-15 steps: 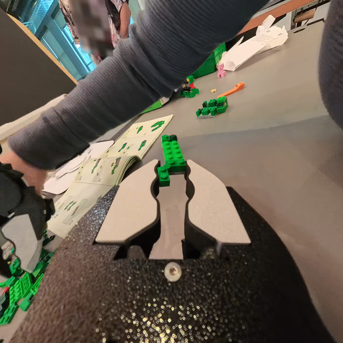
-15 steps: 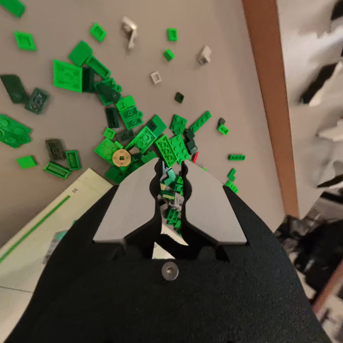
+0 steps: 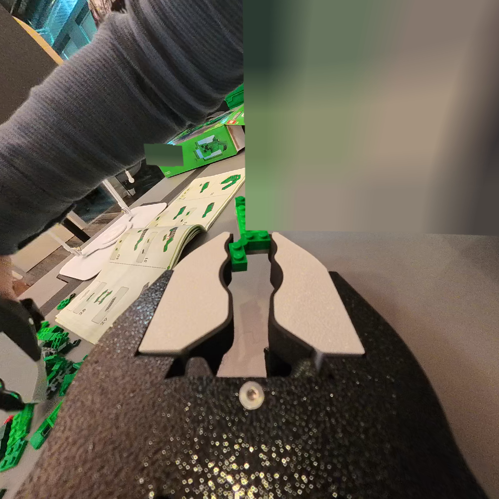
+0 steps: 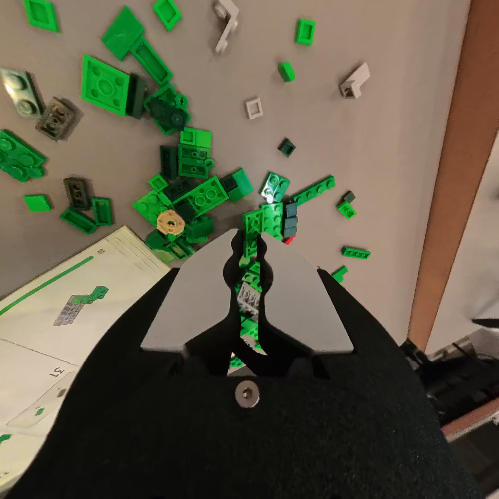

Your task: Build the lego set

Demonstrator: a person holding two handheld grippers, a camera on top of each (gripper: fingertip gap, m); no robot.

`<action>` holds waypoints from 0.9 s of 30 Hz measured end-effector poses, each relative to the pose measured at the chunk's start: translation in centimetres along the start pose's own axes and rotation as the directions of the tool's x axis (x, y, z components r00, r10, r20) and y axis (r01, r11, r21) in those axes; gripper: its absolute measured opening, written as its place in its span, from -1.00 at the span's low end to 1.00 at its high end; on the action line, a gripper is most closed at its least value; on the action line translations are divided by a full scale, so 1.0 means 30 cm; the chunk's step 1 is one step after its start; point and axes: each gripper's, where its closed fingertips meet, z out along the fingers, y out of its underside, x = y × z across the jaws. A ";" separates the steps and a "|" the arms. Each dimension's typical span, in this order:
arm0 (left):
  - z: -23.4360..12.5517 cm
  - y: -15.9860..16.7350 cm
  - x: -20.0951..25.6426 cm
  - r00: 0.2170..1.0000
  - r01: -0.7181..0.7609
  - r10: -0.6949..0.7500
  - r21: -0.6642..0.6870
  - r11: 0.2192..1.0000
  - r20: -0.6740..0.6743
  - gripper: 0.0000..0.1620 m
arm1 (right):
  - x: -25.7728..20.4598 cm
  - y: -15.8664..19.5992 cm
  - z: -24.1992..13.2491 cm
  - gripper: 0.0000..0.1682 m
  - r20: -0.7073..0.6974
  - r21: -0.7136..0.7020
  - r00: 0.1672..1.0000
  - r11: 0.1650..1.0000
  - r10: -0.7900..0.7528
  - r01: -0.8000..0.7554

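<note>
While my left hand-held gripper [image 3: 249,244] is clamped on a small green brick assembly [image 3: 247,243] just above the grey counter [image 3: 405,283], my right hand-held gripper [image 4: 247,239] is down in the loose pile [image 4: 189,194] with its jaws nearly together around a bright green studded plate [image 4: 253,229]; I can't tell if it's actually pinching it. Counting what I can: one open instruction booklet [image 3: 172,237], one green cardboard set box [image 3: 208,149] lying open-ended behind it with nothing visible inside, one tan round piece [image 4: 170,222], three light grey bits [image 4: 353,81] and dozens of green plates. The booklet has step numbers and the box has a logo, not repeating those. A grey knit sleeve [image 3: 94,108] crosses the left view.
</note>
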 end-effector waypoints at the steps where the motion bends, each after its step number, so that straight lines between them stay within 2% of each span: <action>1: -0.001 -0.001 0.000 1.000 0.001 -0.001 0.001 1.000 0.000 -0.71 | -0.003 0.006 -0.018 -0.90 -0.013 0.013 1.000 1.000 0.027 -0.027; 4: -0.003 -0.003 -0.004 1.000 0.006 -0.006 0.008 1.000 0.005 -0.71 | -0.035 0.049 -0.121 -0.89 -0.098 0.036 0.989 0.993 0.115 -0.112; 6: -0.006 -0.006 -0.008 1.000 0.012 -0.012 0.014 1.000 0.010 -0.71 | -0.109 0.076 -0.228 -0.89 -0.175 0.066 0.967 0.982 0.184 -0.175; 9: -0.010 -0.008 -0.019 0.999 0.023 -0.024 0.020 1.000 0.027 -0.71 | -0.316 0.103 -0.397 -0.89 -0.284 0.123 0.905 0.948 0.316 -0.293; 12: -0.014 -0.002 -0.040 0.997 0.043 -0.043 0.013 0.999 0.058 -0.71 | -0.585 0.097 -0.522 -0.89 -0.379 0.188 0.803 0.888 0.460 -0.420; 15: -0.008 0.043 -0.074 0.992 0.083 -0.075 -0.075 0.994 0.101 -0.71 | -0.831 0.057 -0.590 -0.89 -0.446 0.288 0.638 0.775 0.628 -0.562; 19: 0.035 0.090 -0.069 0.964 0.266 -0.256 -0.191 0.945 0.076 -0.71 | -1.022 -0.042 -0.614 -0.90 -0.438 0.496 0.387 0.577 0.811 -0.649; 21: 0.065 0.103 -0.043 0.940 0.339 -0.338 -0.243 0.909 0.044 -0.71 | -1.053 -0.081 -0.605 -0.90 -0.406 0.582 0.289 0.489 0.867 -0.650; 23: 0.091 0.110 -0.021 0.938 0.339 -0.345 -0.289 0.895 0.035 -0.71 | -1.055 -0.094 -0.596 -0.90 -0.390 0.642 0.211 0.429 0.896 -0.635; 27: 0.157 0.116 0.044 0.934 0.322 -0.356 -0.381 0.867 -0.020 -0.71 | -1.022 -0.102 -0.584 -0.89 -0.267 0.767 0.105 0.277 0.958 -0.578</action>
